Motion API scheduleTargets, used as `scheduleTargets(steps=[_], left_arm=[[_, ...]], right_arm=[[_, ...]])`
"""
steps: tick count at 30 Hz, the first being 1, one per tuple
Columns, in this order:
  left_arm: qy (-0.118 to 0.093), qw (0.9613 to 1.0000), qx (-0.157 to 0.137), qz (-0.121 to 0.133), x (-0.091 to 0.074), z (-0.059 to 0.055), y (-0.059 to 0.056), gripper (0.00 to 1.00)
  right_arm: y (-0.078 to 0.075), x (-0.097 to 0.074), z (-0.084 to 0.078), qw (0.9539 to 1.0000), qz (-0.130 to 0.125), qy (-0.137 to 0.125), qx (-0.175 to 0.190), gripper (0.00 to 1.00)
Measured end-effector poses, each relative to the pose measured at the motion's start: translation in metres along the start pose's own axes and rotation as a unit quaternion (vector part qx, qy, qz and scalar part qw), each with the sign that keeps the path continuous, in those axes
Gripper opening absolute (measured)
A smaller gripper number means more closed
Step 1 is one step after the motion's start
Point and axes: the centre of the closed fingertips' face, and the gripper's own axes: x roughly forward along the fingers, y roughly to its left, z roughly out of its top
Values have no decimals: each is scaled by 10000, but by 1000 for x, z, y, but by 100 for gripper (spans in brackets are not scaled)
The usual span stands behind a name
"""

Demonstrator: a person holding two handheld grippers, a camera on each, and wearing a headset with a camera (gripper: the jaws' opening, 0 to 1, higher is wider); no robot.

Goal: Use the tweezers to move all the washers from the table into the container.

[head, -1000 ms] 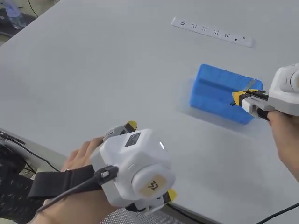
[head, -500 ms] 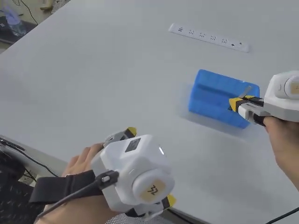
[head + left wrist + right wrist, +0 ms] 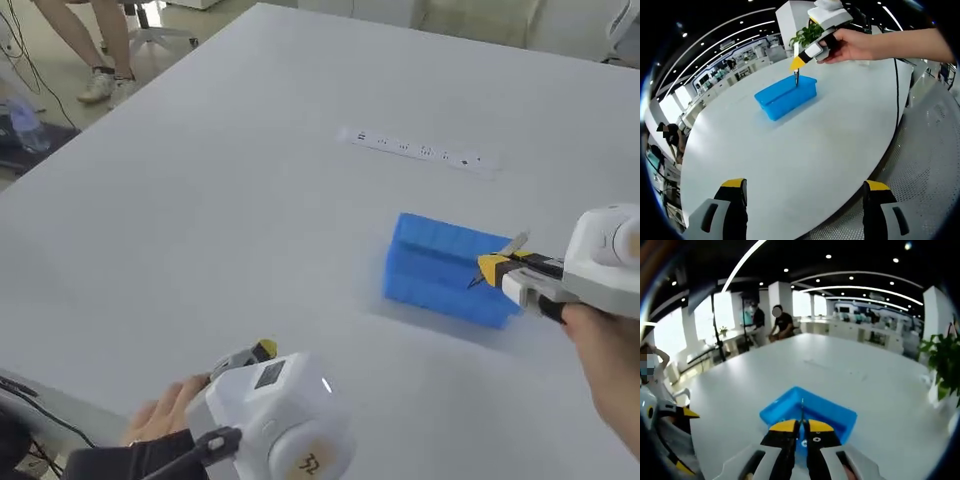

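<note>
A blue plastic container [image 3: 440, 262] stands on the white table [image 3: 220, 200]. My right gripper [image 3: 492, 268] hovers over the container's right end, shut on metal tweezers [image 3: 514, 243] whose tips point down into it. In the right gripper view the tweezers [image 3: 801, 410] run forward from the closed jaws of my right gripper [image 3: 801, 426] over the container [image 3: 830, 415]. My left gripper [image 3: 290, 415] sits at the table's near edge, well left of the container. In the left gripper view my left gripper [image 3: 804, 185] is open and holds nothing, facing the container [image 3: 785, 95] and the tweezers [image 3: 796, 77].
A white power strip [image 3: 415, 150] lies beyond the container. The near table edge [image 3: 850, 200] runs just under my left gripper. A person's legs and a chair [image 3: 110, 50] stand past the far left corner. A potted plant [image 3: 940, 360] is at the right.
The head camera has tilted up, so everything sits lower in the picture. My right gripper holds the tweezers over the same end of the container. My left gripper stays by the near edge.
</note>
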Motion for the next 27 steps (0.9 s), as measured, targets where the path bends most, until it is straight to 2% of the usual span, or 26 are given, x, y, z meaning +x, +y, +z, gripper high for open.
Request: scheduleTargets(steps=[6,14,17,22,27], left_arm=[[-14,10000,2,-36,-1,0,-1,99],[5,9999,-11,-120,-1,0,-4,99],[-94,9999,-73,-112,-3,4,-2,99],[-313,9985,-355,-265,-8,12,-2,99],[-466,9975,-446,-294,-12,19,-1,99]], right_arm=[[22,-25,-7,9999,74,-74,99,3],[47,-43,-30,9995,267,92,135,3],[57,-48,-38,9988,439,188,82,3],[76,-54,-51,9967,686,404,-135,3],[96,-59,-65,9945,909,514,-65,3]])
